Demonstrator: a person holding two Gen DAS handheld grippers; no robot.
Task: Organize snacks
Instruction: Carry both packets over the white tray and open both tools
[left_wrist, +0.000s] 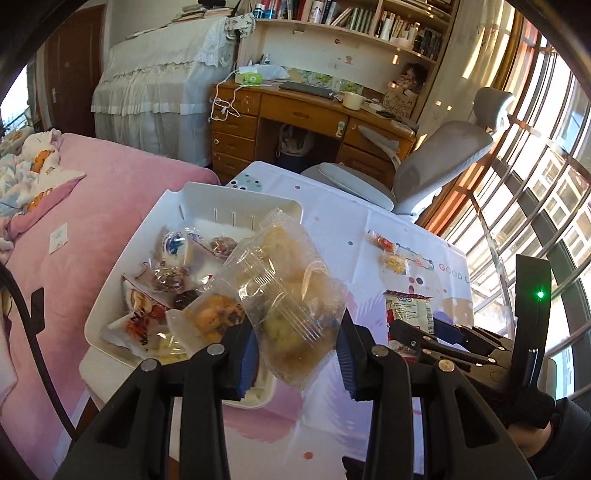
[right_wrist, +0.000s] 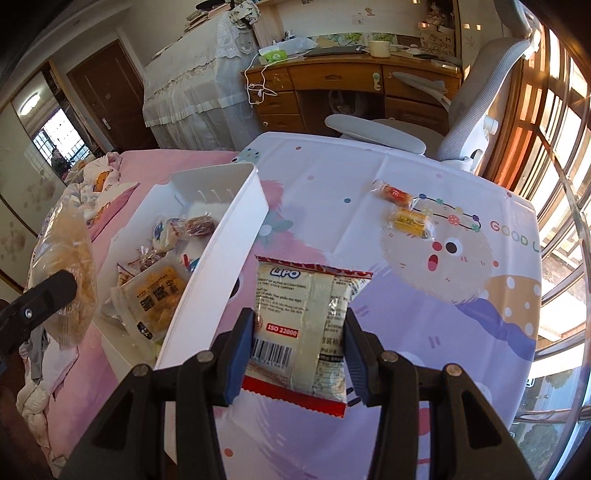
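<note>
My left gripper (left_wrist: 297, 352) is shut on a clear packet of yellow pastry (left_wrist: 286, 291), held in the air over the near end of the white bin (left_wrist: 243, 195). The bin holds several wrapped snacks (left_wrist: 173, 273). My right gripper (right_wrist: 297, 350) is shut on a white and red cracker packet (right_wrist: 306, 325), lifted above the tablecloth just right of the bin's wall (right_wrist: 221, 266). Two small wrapped candies (right_wrist: 402, 210) lie on the cloth farther back. In the right wrist view the pastry packet (right_wrist: 70, 266) shows at the left edge.
The table carries a cartoon-print cloth (right_wrist: 461, 295). A pink bed (left_wrist: 103, 206) runs along the left. Behind the table stand a grey office chair (left_wrist: 436, 162) and a wooden desk (left_wrist: 306, 114). Barred windows (left_wrist: 535, 177) fill the right side.
</note>
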